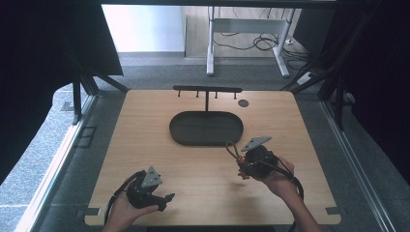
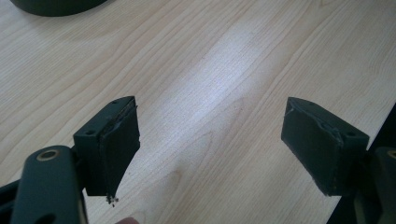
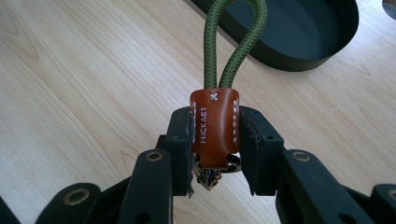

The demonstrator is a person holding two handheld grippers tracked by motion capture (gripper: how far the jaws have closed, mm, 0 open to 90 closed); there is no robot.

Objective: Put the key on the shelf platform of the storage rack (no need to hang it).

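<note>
Your right gripper (image 3: 215, 140) has its jaws pinched on a tan stitched-leather key fob (image 3: 215, 128) with a braided olive cord loop (image 3: 233, 42) standing up out of it. Something small and metallic hangs under the leather, too dark to make out. The fob is above the pale wood-grain table (image 1: 145, 145), just in front of the dark oval matte tray (image 1: 206, 128) with its T-shaped hook rack (image 1: 208, 89). Your left gripper (image 2: 210, 144) has its jaws spread wide, holding nothing, flat rubbery pads (image 2: 119, 149) frayed at the edges.
</note>
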